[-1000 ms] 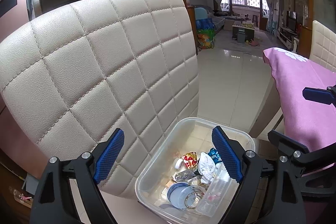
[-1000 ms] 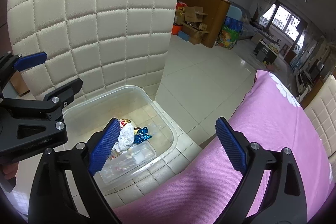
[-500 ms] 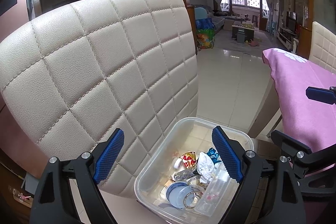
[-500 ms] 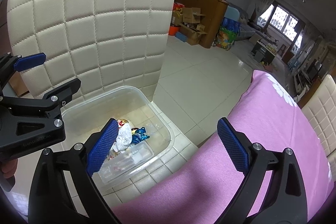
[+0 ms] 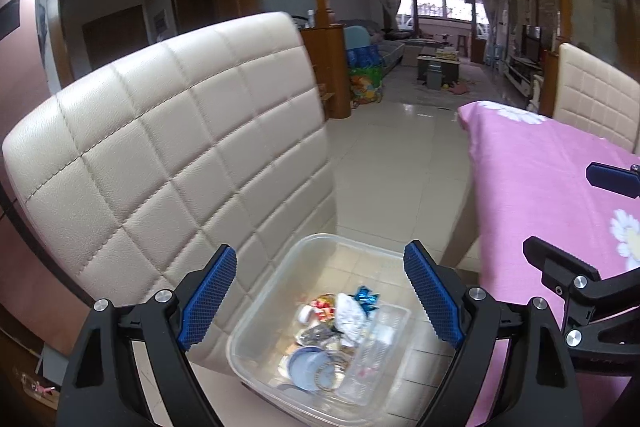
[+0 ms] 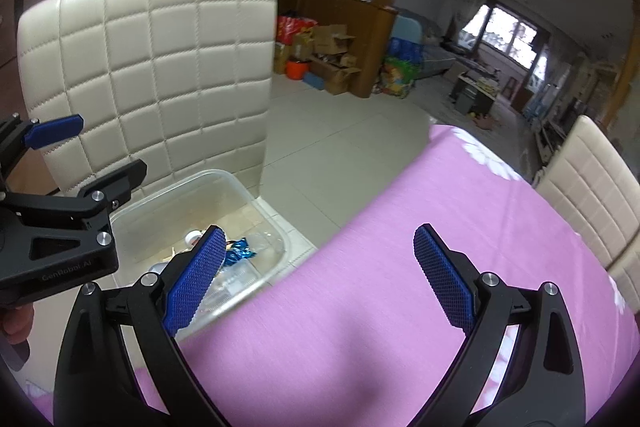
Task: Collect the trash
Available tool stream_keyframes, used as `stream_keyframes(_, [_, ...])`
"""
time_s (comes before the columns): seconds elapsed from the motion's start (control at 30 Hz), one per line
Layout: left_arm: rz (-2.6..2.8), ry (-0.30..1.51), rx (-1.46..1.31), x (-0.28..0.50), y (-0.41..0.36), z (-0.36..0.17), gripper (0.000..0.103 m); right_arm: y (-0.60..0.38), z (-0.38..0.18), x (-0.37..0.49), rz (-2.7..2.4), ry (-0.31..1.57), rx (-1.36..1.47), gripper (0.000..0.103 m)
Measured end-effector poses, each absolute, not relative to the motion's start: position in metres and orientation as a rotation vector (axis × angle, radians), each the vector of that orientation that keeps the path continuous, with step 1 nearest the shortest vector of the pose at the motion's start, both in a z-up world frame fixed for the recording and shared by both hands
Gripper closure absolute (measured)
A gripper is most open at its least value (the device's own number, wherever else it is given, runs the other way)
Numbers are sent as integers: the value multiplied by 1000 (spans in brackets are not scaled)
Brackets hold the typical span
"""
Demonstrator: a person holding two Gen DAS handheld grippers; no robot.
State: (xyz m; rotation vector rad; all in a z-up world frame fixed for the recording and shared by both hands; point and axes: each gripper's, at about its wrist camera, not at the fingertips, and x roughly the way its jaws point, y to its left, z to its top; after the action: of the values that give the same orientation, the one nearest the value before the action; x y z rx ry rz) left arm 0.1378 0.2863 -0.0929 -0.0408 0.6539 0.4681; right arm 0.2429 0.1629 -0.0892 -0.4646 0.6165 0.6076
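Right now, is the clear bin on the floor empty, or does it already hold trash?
Holding trash. The clear bin has no lid, and wrappers, a crumpled white paper and a clear plastic tray cover part of its bottom.

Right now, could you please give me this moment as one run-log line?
left gripper: open, empty | right gripper: open, empty | clear bin: on floor by chair, holds trash | pink tablecloth: no trash seen
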Motion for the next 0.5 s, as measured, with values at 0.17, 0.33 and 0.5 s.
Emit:
stream_keyframes(0.17, [404, 640, -48, 130, 247, -78, 19, 115, -74, 230, 558, 595, -422, 9])
stream_keyframes(0.33, [342, 623, -23, 121, 208, -65, 19, 73, -61, 220, 502, 594, -364, 9])
stream_keyframes(0.5, [295, 608, -5, 113, 178, -52, 19, 36, -45, 202, 443, 575, -322, 9])
